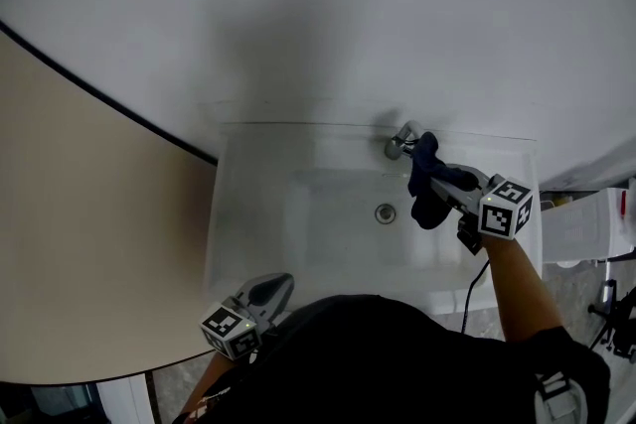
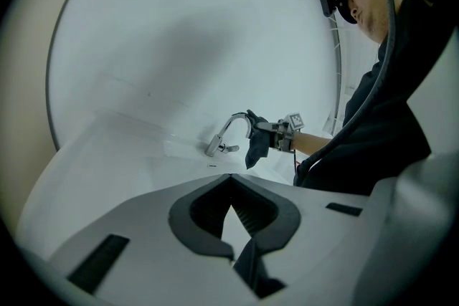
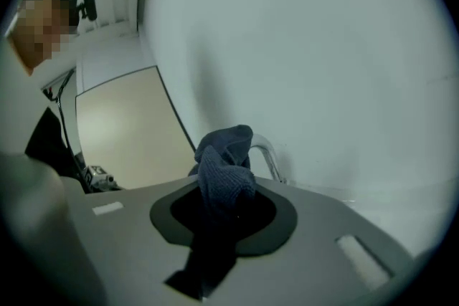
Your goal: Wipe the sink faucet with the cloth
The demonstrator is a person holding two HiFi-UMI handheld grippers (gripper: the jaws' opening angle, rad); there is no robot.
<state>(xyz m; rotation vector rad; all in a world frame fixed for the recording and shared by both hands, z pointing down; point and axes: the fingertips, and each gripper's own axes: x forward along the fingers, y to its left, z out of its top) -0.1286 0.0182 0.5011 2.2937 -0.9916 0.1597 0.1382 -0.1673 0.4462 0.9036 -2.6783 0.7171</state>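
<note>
A chrome faucet [image 1: 400, 142] stands at the back rim of the white sink [image 1: 248, 213]. My right gripper [image 1: 437, 176] is shut on a dark blue cloth [image 1: 427, 182], which bunches against the spout and hangs down over the basin. In the right gripper view the cloth [image 3: 224, 165] fills the jaws and hides most of the faucet [image 3: 268, 156] behind it. In the left gripper view the faucet [image 2: 229, 134] and the cloth [image 2: 256, 147] show far off. My left gripper [image 1: 270, 290] rests at the sink's front left edge, shut and holding nothing [image 2: 233, 218].
The drain [image 1: 385, 212] lies in the middle of the basin. A beige panel [image 1: 79, 243] runs along the left, and a white wall rises behind the sink. White fittings [image 1: 586, 223] and a cable sit at the right.
</note>
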